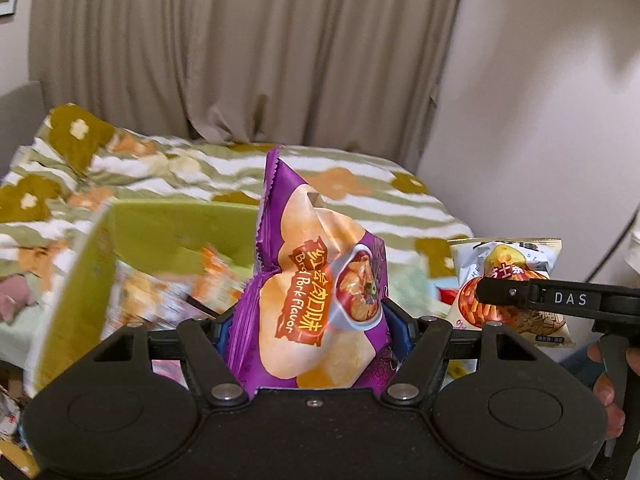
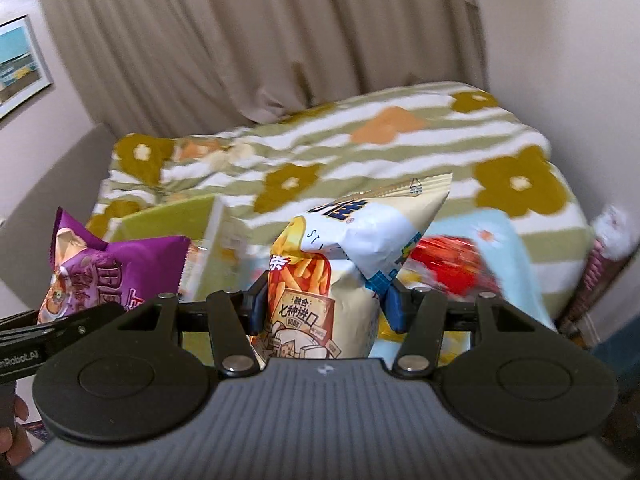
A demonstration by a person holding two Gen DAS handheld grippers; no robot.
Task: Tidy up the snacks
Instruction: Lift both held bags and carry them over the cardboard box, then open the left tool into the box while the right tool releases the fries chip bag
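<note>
Hidden or blurred: the contents of the green box (image 1: 160, 236) smeared into orange and white streaks, unreadable; a red packet (image 2: 448, 264) behind the right-hand bag was too blurred to identify.
Cut off: the bottoms of both bags ran below the gripper bodies; only the fingers of the person's hand (image 1: 608, 396) showed at the frame edge.
Writing: the purple chip bag (image 1: 316, 280) read "Pork Flavor" beside Chinese characters; the white fries bag (image 2: 340, 276) carried Chinese print, partly legible; a gripper arm read "DAS", another "Robot.AI".
Left gripper (image 1: 312, 328): jaws clamped on the purple chip bag, held upright in the air, just right of the green box.
Right gripper (image 2: 324, 304): jaws pinched on the white fries bag, lifted above the floral bedspread (image 2: 400, 140).
Backdrop: beige curtain (image 1: 240, 48).
</note>
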